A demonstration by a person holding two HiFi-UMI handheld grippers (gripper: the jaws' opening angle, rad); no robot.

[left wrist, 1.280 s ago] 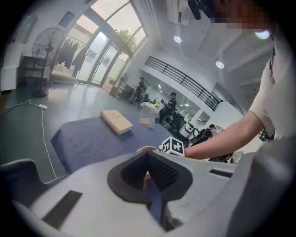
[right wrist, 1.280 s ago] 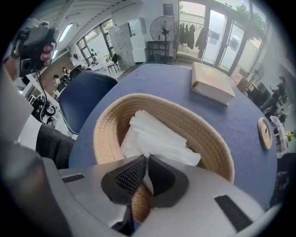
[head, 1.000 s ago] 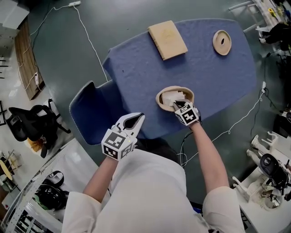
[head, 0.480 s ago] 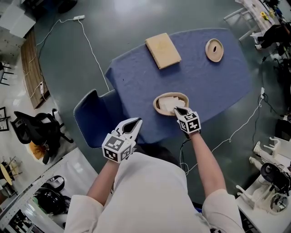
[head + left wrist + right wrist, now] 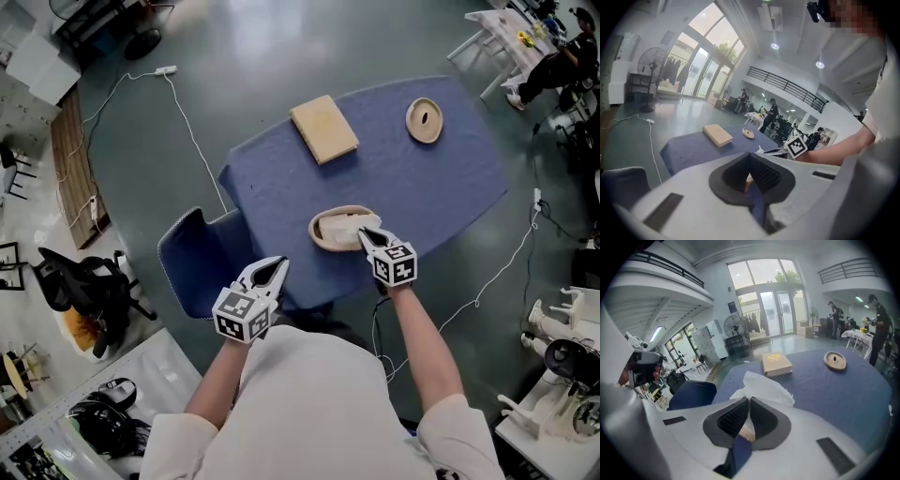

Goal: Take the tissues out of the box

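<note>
An oval wooden tissue box (image 5: pixel 322 240) stands near the front edge of the blue table (image 5: pixel 412 178), with white tissues (image 5: pixel 345 223) bunched in its opening. My right gripper (image 5: pixel 365 233) is just above the box's right end, shut on a tissue (image 5: pixel 761 383) that rises crumpled past its tips. In the right gripper view the right gripper (image 5: pixel 749 401) has its pads pressed together on that tissue. My left gripper (image 5: pixel 278 265) hangs off the table's front left corner, above the chair, shut and holding nothing. The left gripper (image 5: pixel 751 157) shows its pads meeting.
A tan flat box (image 5: pixel 323 128) lies at the table's far left and a round wooden lid (image 5: pixel 424 120) at the far right. A blue chair (image 5: pixel 197 258) stands at the front left corner. Cables (image 5: pixel 192 141) run across the floor, and shelving and equipment (image 5: pixel 562 347) stand to the right.
My right gripper has lifted from the box opening, drawing the tissue up with it. The left gripper has risen a little beside the chair.
</note>
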